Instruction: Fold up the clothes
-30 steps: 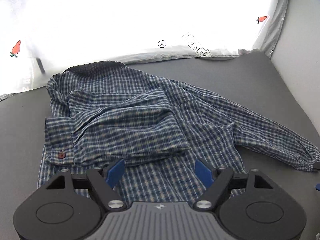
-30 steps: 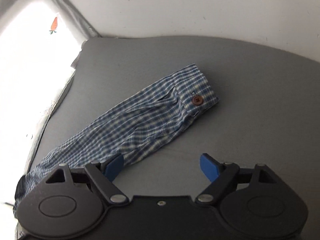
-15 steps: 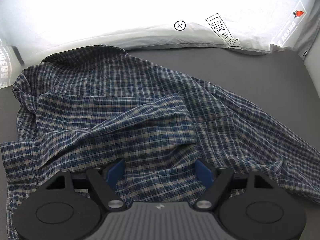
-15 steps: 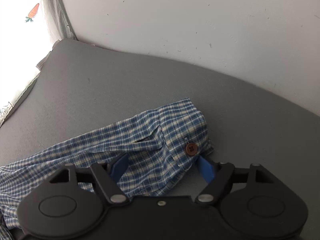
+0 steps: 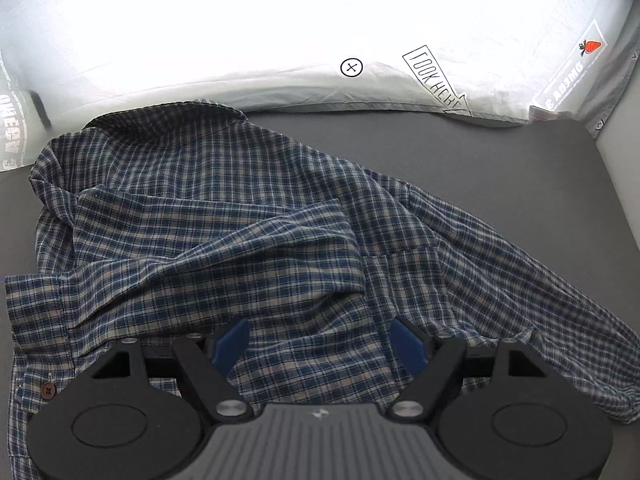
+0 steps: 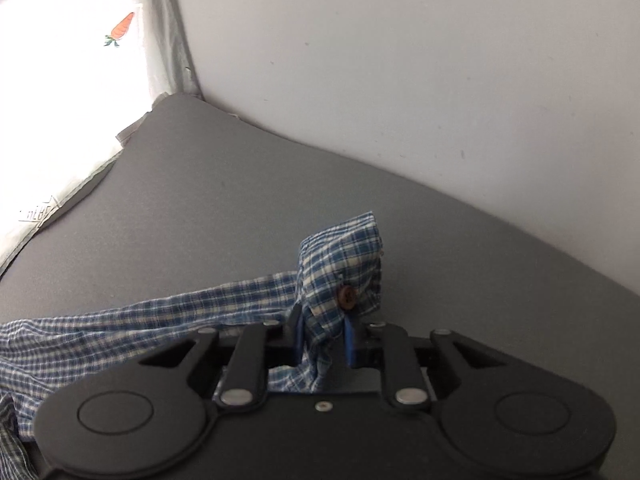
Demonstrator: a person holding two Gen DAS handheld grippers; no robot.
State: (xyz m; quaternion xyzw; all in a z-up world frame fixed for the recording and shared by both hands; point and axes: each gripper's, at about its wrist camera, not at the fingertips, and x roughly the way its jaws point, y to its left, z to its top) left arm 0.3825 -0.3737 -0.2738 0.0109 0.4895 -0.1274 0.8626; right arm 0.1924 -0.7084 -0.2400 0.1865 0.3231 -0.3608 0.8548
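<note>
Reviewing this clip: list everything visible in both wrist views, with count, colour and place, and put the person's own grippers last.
Plaid shirt: one, dark blue and cream check, spread on the grey surface, one sleeve already folded across its body.
Sleeve cuff: one, blue and cream check with a brown button, lifted off the surface in the right gripper.
Grey surface: one, dark grey, under the shirt.
White printed sheet: one, white with carrot prints and black lettering, along the far edge.
Wall: one, pale grey, behind the surface in the right view.
Left gripper: black with blue pads, open over the shirt's lower part.
Right gripper: black with blue pads, shut on the cuff.
</note>
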